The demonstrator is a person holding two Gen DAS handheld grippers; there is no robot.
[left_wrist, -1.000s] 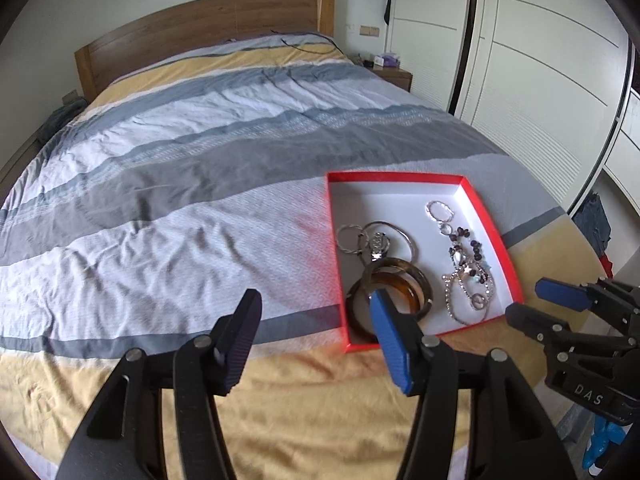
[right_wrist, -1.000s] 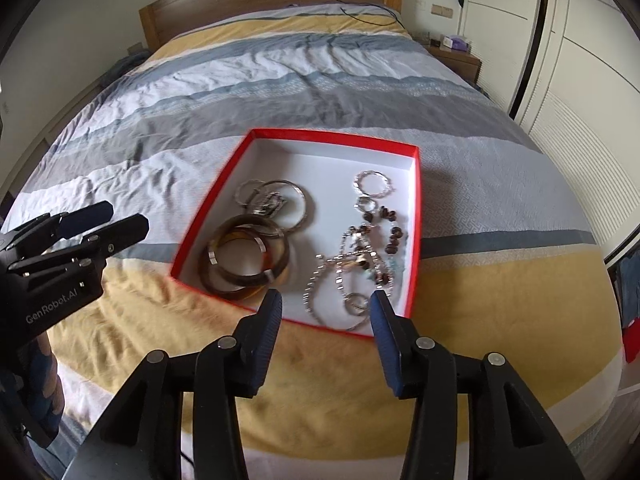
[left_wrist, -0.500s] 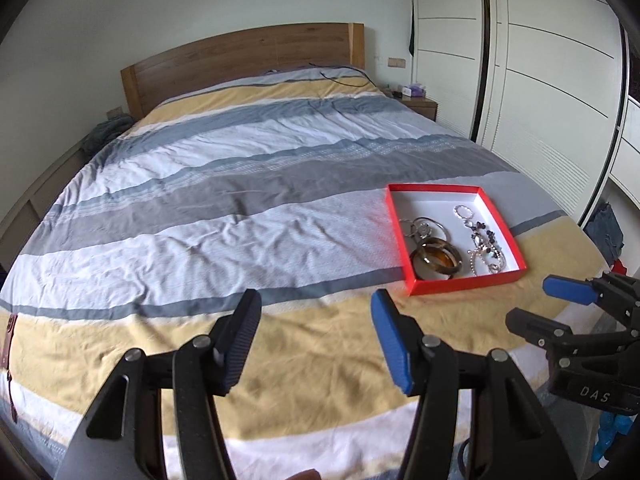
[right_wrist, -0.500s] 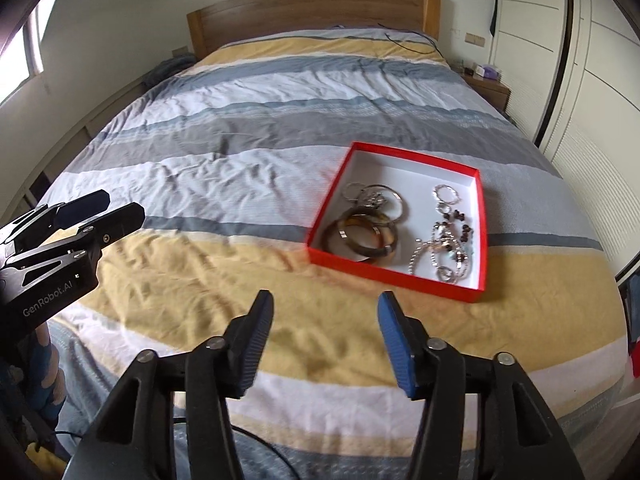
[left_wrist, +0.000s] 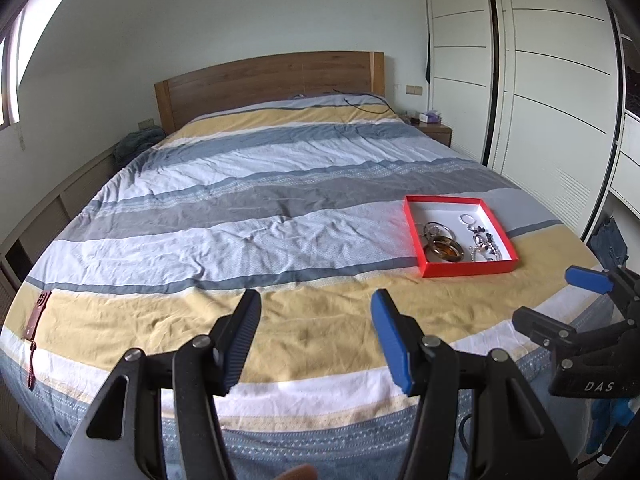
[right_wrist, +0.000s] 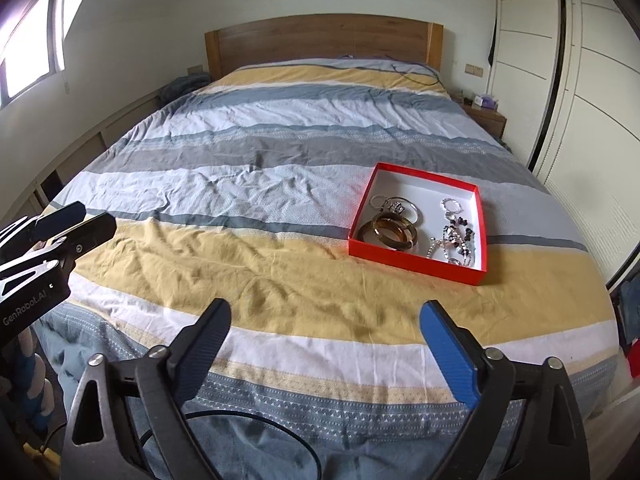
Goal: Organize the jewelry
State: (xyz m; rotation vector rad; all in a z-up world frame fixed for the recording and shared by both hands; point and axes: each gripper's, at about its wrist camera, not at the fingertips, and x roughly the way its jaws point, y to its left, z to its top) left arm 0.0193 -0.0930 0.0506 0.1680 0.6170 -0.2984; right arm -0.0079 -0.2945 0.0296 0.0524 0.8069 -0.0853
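A shallow red box with a white inside lies on the striped bed, near its right foot corner. In it lie brown bangles, silver rings and beaded chains. My left gripper is open and empty, held back over the foot of the bed; it also shows at the left of the right wrist view. My right gripper is open wide and empty, also back from the box; it shows at the right of the left wrist view.
The bed has a wooden headboard. A dark red strap-like item lies at the bed's left foot corner. White wardrobe doors stand along the right. A nightstand stands by the headboard.
Both grippers have pulled back and up from the red box, which now looks far smaller. The right jaws have spread wider. The jewelry in the box has not moved.
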